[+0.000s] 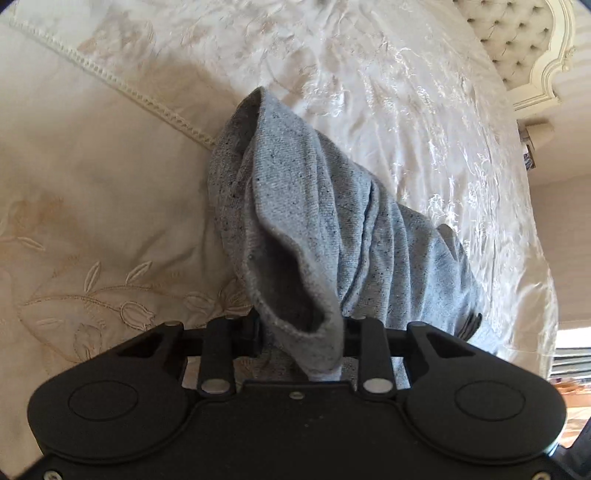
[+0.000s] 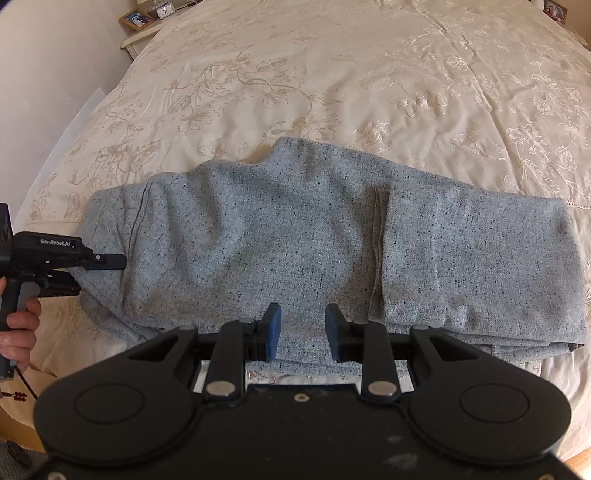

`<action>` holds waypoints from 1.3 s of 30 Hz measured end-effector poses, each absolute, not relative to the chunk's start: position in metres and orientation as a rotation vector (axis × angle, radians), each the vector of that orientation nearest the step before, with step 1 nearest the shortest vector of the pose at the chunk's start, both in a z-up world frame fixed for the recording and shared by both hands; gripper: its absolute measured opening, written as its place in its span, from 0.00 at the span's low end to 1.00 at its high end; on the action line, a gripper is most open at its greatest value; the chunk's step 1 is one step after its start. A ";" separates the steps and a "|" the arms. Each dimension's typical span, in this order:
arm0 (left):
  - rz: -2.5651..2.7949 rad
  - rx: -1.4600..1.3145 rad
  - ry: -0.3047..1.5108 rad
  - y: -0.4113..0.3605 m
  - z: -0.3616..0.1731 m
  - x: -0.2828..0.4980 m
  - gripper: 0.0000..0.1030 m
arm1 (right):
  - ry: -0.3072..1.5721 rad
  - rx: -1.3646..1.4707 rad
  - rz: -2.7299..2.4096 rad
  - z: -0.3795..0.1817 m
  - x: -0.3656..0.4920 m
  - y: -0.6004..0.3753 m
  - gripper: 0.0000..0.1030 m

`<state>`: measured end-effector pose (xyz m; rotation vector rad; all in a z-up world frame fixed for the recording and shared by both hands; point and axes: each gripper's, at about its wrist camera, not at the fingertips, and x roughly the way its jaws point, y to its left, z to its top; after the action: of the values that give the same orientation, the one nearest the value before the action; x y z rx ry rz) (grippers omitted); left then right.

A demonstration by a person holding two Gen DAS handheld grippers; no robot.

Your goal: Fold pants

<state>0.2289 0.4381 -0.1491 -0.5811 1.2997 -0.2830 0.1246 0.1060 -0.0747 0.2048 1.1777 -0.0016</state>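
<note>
Grey speckled pants (image 2: 295,240) lie folded lengthwise across a cream embroidered bedspread (image 2: 332,74). My right gripper (image 2: 302,332) is open, its blue pads just above the pants' near edge, holding nothing. My left gripper (image 2: 107,264) shows at the left of the right wrist view, shut on the left end of the pants. In the left wrist view that gripper (image 1: 301,332) holds a bunched fold of the grey fabric (image 1: 295,229), which covers the fingertips and rises up from the bed.
A tufted headboard (image 1: 517,40) is at the upper right of the left wrist view. A bedside table with picture frames (image 2: 142,18) and a clock stands at the bed's far left corner. The bed edge runs along the left.
</note>
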 end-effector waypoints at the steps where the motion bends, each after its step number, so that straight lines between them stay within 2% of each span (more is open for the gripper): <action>1: -0.275 -0.544 1.281 0.430 -0.139 0.226 0.36 | 1.180 0.202 0.002 -0.075 0.124 0.104 0.28; 8: -0.323 -0.407 1.114 0.369 -0.057 0.202 0.35 | 1.159 0.217 0.010 -0.074 0.123 0.069 0.28; 15: -0.450 -0.247 1.013 0.246 0.003 0.179 0.35 | 1.153 0.272 0.041 -0.081 0.119 0.007 0.28; 20: -0.561 -0.144 1.050 0.133 -0.009 0.171 0.35 | 1.134 0.308 0.025 -0.080 0.109 -0.054 0.28; 27: -0.570 0.008 1.166 -0.001 -0.079 0.154 0.35 | 1.145 0.334 -0.058 -0.092 0.084 -0.143 0.29; 30: -0.507 0.126 1.230 -0.035 -0.104 0.150 0.39 | 1.163 0.337 -0.087 -0.098 0.075 -0.174 0.29; 35: -0.546 0.249 1.234 -0.055 -0.094 0.138 0.51 | 1.166 0.335 -0.088 -0.101 0.069 -0.203 0.29; 39: -0.592 0.282 1.179 -0.065 -0.075 0.125 0.51 | 1.148 0.336 -0.099 -0.099 0.071 -0.219 0.29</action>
<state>0.1246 -0.0650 -0.0751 0.2818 1.1794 -0.5920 0.0714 -0.2187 -0.0987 0.3357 1.1477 -0.0987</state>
